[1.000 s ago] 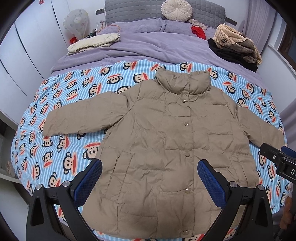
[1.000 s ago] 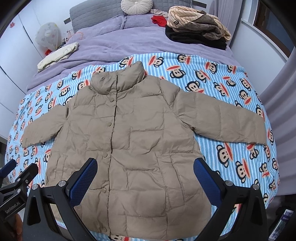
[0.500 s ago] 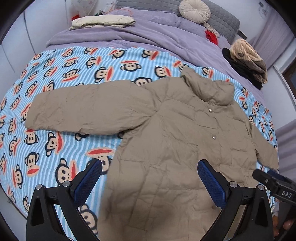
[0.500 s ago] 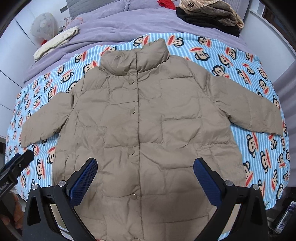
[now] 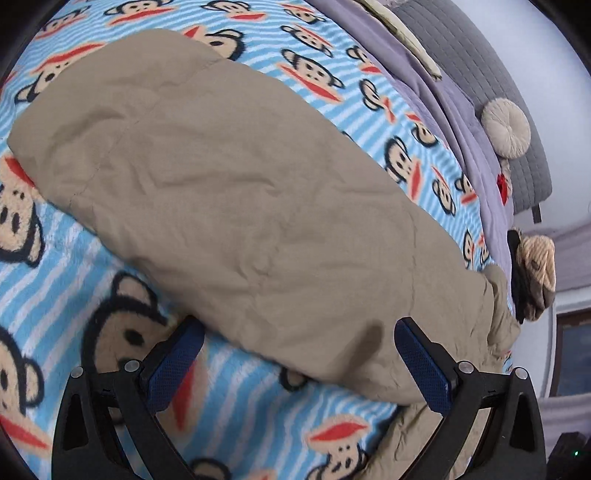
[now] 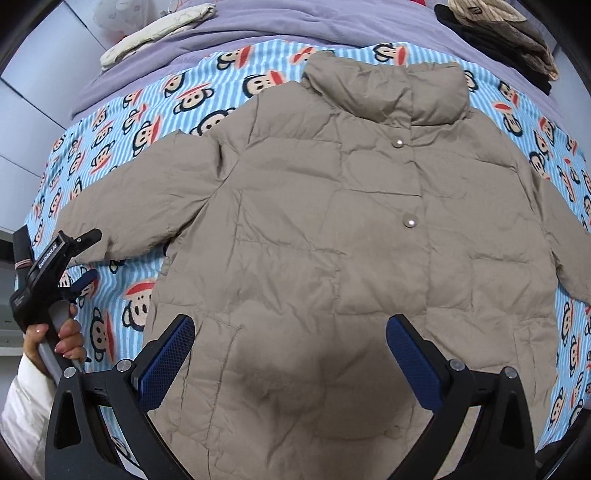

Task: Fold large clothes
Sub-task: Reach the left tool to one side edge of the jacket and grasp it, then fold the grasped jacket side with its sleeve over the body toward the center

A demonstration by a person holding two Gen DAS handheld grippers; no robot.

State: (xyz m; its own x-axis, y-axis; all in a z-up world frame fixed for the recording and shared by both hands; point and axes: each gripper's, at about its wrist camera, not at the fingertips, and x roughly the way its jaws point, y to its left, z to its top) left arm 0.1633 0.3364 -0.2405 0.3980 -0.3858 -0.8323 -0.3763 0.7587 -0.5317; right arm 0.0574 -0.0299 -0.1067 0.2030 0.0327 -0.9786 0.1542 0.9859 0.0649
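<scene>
Khaki and quilted, the puffer jacket point(image 6: 332, 236) lay face up and spread flat on the monkey-print blanket point(image 6: 122, 147) that covered the foot of the bed, collar toward the purple duvet point(image 6: 280, 26), snaps closed down the front, both sleeves out to the sides.

The left gripper point(image 5: 299, 354) had its blue-padded fingers point(image 5: 421, 365) wide apart and was low over the jacket's sleeve point(image 5: 236, 206), one pad over the blanket and the other beside the sleeve's lower edge; nothing was between them. The right gripper point(image 6: 290, 350) was likewise spread open, above the lower front panel and holding nothing.

By its look the jacket would be light but bulky: soft, springy fill under a thin shell that seemed smooth and likely to slip between the pads. A pinch on the flat of a panel would probably take shell only and slide off. Better holds looked to be the stitched edges: the cuff or the sleeve seam for the left, the hem or side seam for the right, taking both layers together. Folds would tend to puff back up, so each would want pressing down.
</scene>
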